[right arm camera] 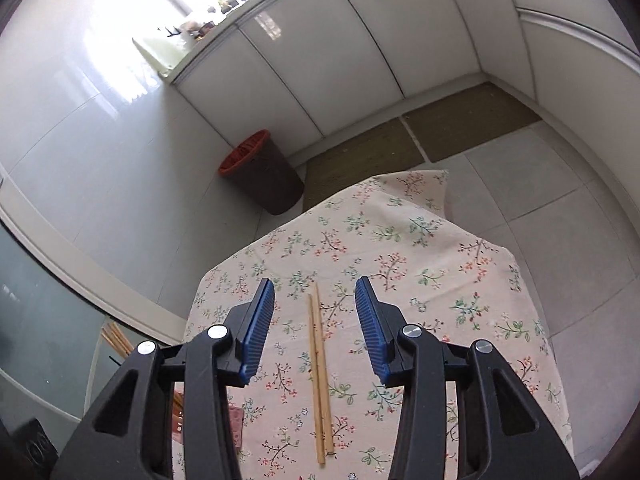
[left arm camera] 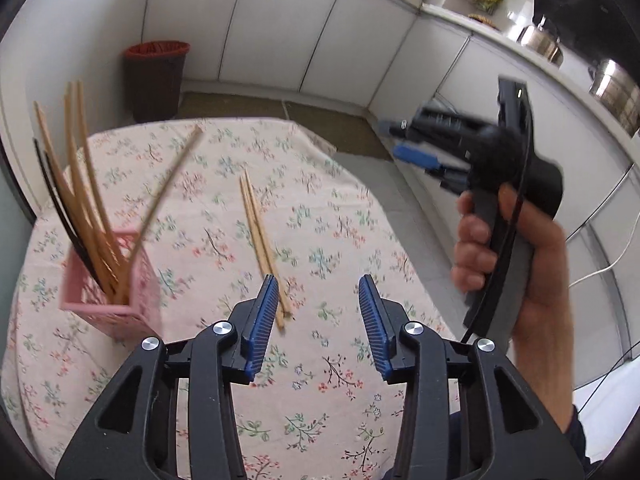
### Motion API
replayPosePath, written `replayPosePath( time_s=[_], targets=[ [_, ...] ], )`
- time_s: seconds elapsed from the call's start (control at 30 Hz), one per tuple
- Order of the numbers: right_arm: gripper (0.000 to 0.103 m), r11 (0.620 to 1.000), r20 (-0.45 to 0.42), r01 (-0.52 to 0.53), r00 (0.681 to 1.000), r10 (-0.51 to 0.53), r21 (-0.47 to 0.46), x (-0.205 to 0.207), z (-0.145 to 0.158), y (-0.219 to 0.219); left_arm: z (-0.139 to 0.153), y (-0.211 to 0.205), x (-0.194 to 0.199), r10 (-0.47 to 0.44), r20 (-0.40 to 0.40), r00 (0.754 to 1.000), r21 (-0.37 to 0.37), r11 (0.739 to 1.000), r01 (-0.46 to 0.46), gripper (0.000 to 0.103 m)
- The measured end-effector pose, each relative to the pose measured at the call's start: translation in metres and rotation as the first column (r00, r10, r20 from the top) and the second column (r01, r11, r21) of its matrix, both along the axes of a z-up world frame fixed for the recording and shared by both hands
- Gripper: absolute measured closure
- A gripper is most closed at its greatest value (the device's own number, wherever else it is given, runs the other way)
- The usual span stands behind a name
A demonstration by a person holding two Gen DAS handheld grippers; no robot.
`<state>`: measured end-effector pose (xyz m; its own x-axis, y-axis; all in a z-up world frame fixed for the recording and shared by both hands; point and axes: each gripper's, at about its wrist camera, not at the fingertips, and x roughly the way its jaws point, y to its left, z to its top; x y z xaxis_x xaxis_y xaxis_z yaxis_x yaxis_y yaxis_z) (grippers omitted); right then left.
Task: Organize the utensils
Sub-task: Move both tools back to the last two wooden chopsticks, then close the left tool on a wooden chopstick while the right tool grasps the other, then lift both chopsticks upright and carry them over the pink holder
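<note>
One pair of chopsticks is left flat on the bench, side by side, mid-cloth; the rest stand in the pink holder at near left. Right hand-held gripper hovers wide and empty over the pair; left hand-held gripper is wide and empty too. Next, I judge — lower, pinch both thin, smooth bamboo sticks together; they may roll on the soft floral cloth.

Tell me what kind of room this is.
Most likely a home kitchen. White cabinets run under a counter holding steel pots, a bin stands on the tiled floor, and chopsticks lie on a table with a floral cloth.
</note>
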<state>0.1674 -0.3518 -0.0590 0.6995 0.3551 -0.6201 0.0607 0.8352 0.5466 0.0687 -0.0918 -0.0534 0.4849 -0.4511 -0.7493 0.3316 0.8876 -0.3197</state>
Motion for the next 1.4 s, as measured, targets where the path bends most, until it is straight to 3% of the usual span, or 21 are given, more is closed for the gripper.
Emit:
replayPosePath(
  time_s=[0.13,0.23,0.37,0.57,0.7,0.93,1.13,1.27,1.4],
  targets=[
    [0.061,1.0,-0.011,0.014,1.0,-0.014,0.004,0.001,-0.007,-0.01,-0.06,-0.032,0.028,0.01,-0.094,0.996,0.085,0.996,-0.002,0.063],
    [0.062,1.0,-0.023,0.021,1.0,-0.021,0.003,0.003,-0.014,-0.012,-0.088,-0.028,0.061,0.092,-0.153,0.984,0.065,0.994,-0.083,0.063],
    [0.064,1.0,-0.044,0.016,0.999,-0.016,0.004,0.006,-0.021,-0.011,-0.097,-0.027,0.102,0.184,-0.09,0.979,0.131,0.977,-0.171,0.064],
    [0.065,1.0,-0.054,0.023,0.998,-0.023,0.015,0.007,-0.024,-0.016,-0.118,-0.021,0.147,0.272,-0.168,0.947,0.134,0.958,-0.252,0.07],
    [0.065,0.999,-0.057,0.026,0.998,-0.024,0.033,0.008,-0.026,-0.018,-0.13,-0.024,0.163,0.269,-0.188,0.944,0.172,0.956,-0.238,0.088],
    [0.065,1.0,-0.074,0.005,0.997,-0.003,0.018,0.011,-0.029,-0.011,-0.134,-0.036,0.184,0.216,-0.193,0.957,0.249,0.954,-0.165,0.088],
    [0.065,1.0,-0.143,-0.016,0.99,0.012,-0.024,0.018,-0.044,-0.006,-0.133,-0.033,0.175,0.191,-0.169,0.967,0.233,0.961,-0.15,0.097],
    [0.065,0.997,-0.193,-0.051,0.981,0.038,-0.062,0.027,-0.054,0.001,-0.111,-0.027,0.129,0.138,-0.117,0.984,0.152,0.981,-0.12,0.097],
    [0.065,0.99,-0.268,-0.098,0.961,0.068,-0.1,0.04,-0.074,0.011,-0.097,-0.037,0.079,0.041,-0.093,0.995,0.159,0.987,-0.026,0.097]
  ],
)
